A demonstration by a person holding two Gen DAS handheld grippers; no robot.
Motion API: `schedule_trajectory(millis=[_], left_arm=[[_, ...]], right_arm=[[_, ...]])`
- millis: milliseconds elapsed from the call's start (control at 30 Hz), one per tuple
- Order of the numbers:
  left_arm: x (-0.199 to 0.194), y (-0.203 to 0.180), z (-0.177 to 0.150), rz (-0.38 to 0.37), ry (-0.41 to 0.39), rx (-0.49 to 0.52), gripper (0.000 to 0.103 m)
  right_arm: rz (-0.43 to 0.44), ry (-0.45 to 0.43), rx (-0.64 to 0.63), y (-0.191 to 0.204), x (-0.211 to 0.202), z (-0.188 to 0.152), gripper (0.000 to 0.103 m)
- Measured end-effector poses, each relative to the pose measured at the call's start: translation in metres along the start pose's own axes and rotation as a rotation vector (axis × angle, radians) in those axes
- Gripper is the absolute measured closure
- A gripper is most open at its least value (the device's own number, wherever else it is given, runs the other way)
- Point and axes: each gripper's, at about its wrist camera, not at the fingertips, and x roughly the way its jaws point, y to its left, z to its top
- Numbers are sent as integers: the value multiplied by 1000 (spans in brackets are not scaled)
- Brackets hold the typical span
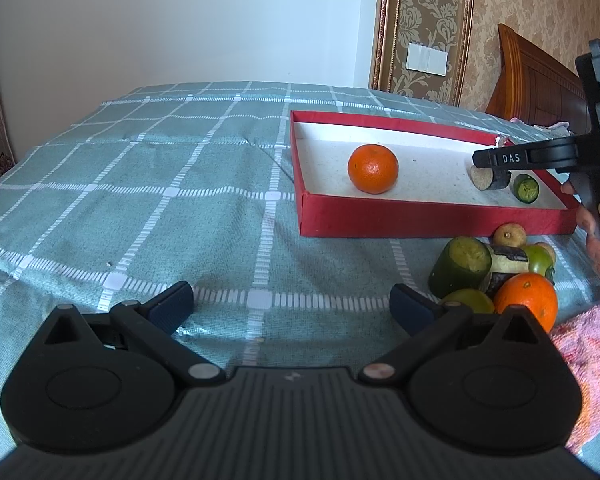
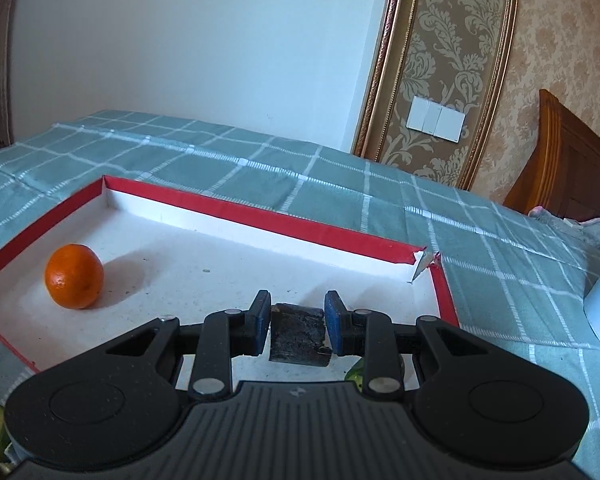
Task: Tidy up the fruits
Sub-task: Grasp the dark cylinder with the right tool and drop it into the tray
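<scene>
A red tray [image 1: 420, 222] with a white floor lies on the checked cloth. In it are an orange [image 1: 373, 168], a dark eggplant piece [image 1: 490, 178] and a small cucumber piece [image 1: 525, 188]. My right gripper [image 2: 297, 324] hangs low over the tray [image 2: 340, 236], its blue pads on either side of the eggplant piece [image 2: 298, 336], with small gaps showing. The orange [image 2: 74, 276] lies to its left. My left gripper [image 1: 292, 306] is open and empty above the cloth. A pile of produce [image 1: 496, 276] lies in front of the tray.
The pile holds a cucumber chunk [image 1: 460, 266], another orange [image 1: 526, 300], eggplant pieces, green fruits and a small brown fruit [image 1: 508, 235]. A pink towel [image 1: 588, 360] lies at the right. A wooden headboard [image 1: 536, 84] stands behind.
</scene>
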Motion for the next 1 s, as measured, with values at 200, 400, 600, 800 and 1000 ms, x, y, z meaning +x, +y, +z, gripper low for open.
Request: schedule_trajectory(millis=[200,400,600,800,1000], left_arm=[[0,0,0,0,0,0,0],[0,-1,0,3,2,4,0],[1,-2,0,6,3,6,0],[2,-2,0,5,4,6,0],[2,-2,0,4,3,4,0]], right_arm=[[-12,-1,-21,1,4,0,74],[-12,-2,-24,1,5,0,74],[6,21,-13,-2,7,0,57],[17,-109,39,-13,-25,1,24],[9,-94,131,-38,-59,-16,13]])
